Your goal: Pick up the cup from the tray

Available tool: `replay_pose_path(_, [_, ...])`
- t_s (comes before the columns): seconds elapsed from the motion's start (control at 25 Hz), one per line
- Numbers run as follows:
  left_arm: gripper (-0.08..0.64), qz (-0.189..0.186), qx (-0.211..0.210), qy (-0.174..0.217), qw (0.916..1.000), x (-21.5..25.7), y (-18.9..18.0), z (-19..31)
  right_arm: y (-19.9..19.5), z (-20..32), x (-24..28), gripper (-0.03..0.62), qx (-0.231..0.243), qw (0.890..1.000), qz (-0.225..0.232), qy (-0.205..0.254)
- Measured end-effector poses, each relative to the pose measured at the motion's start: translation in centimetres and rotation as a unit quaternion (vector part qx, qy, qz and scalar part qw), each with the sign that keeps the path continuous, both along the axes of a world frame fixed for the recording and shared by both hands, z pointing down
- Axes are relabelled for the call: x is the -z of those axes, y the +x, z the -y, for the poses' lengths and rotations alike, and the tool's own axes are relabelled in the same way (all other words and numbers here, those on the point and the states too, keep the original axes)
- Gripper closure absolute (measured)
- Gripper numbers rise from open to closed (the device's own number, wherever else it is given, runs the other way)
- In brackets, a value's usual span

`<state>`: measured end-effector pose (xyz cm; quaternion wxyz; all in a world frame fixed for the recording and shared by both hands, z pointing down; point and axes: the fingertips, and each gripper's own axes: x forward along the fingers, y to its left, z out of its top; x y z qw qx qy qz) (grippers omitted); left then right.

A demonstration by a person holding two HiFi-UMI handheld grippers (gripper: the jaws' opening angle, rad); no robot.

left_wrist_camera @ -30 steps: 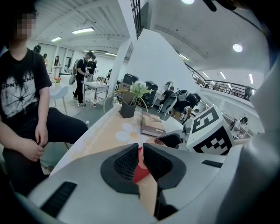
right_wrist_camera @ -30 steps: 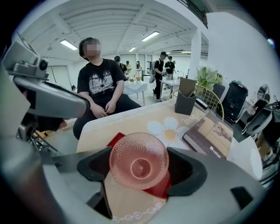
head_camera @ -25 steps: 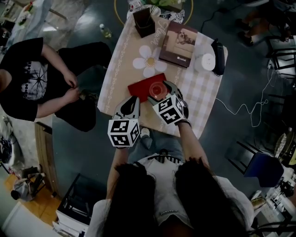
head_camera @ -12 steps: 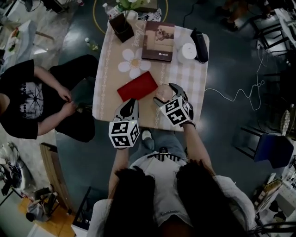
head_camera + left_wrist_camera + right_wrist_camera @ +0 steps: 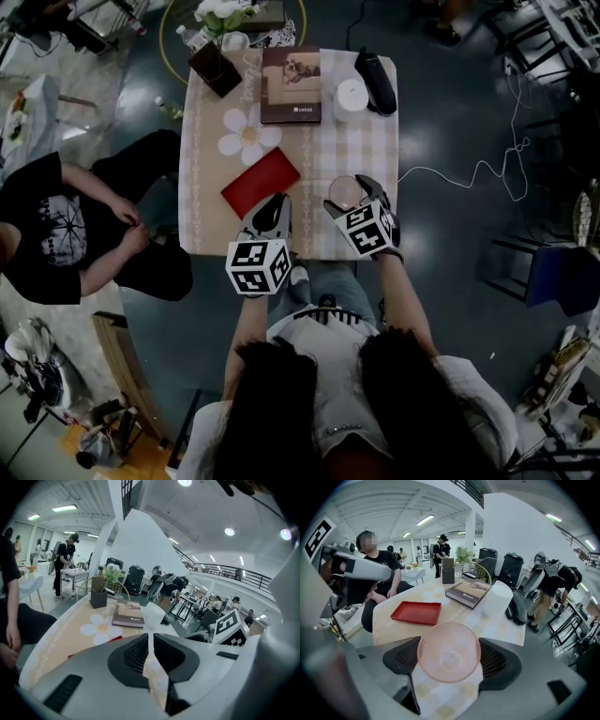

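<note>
The pink translucent cup [image 5: 449,657] is clamped between the jaws of my right gripper [image 5: 450,660], its mouth facing the camera. From the head view, the cup [image 5: 341,191] hangs over the checkered cloth near the table's front right, with the right gripper [image 5: 352,197] shut on it. The red tray [image 5: 261,182] lies empty to the left of the cup, clear of it; it also shows in the right gripper view [image 5: 416,612]. My left gripper [image 5: 273,212] hovers at the table's front edge just below the tray, jaws together on nothing [image 5: 150,644].
A book [image 5: 291,73], a white cylinder [image 5: 352,96] and a black object [image 5: 375,80] sit at the table's far side. A flower-shaped mat [image 5: 242,136] and a dark box with plants [image 5: 214,67] lie at far left. A person in black [image 5: 56,225] sits left of the table.
The right gripper has lifted the cup off the red tray and carried it rightward over the checkered cloth. The tray is now empty. The left gripper stayed shut near the front edge.
</note>
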<state>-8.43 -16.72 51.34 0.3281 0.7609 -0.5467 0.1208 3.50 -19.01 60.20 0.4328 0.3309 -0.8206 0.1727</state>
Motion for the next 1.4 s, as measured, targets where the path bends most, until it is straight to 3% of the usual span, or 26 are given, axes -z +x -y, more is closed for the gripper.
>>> replay_pose_path(0.32, [0.525,0.004,-0.032,0.0,0.9995,0.0,2.5,-0.2,1.7,-0.9,-1.8,0.201,-0.008,1.0,0.002,-0.013])
replay_pose_path(0.96, [0.525,0.028,0.003,0.002,0.9996,0.6,-0.7,-1.1,1.4,-1.2,-0.5,0.198,-0.029,0.998,0.059,-0.024])
replay_pose_path(1.4, [0.525,0.023,-0.003,0.021,0.9995,1.8,-0.3,-1.0,1.8,0.0,4.9,0.198,-0.055,0.995,0.08,0.036])
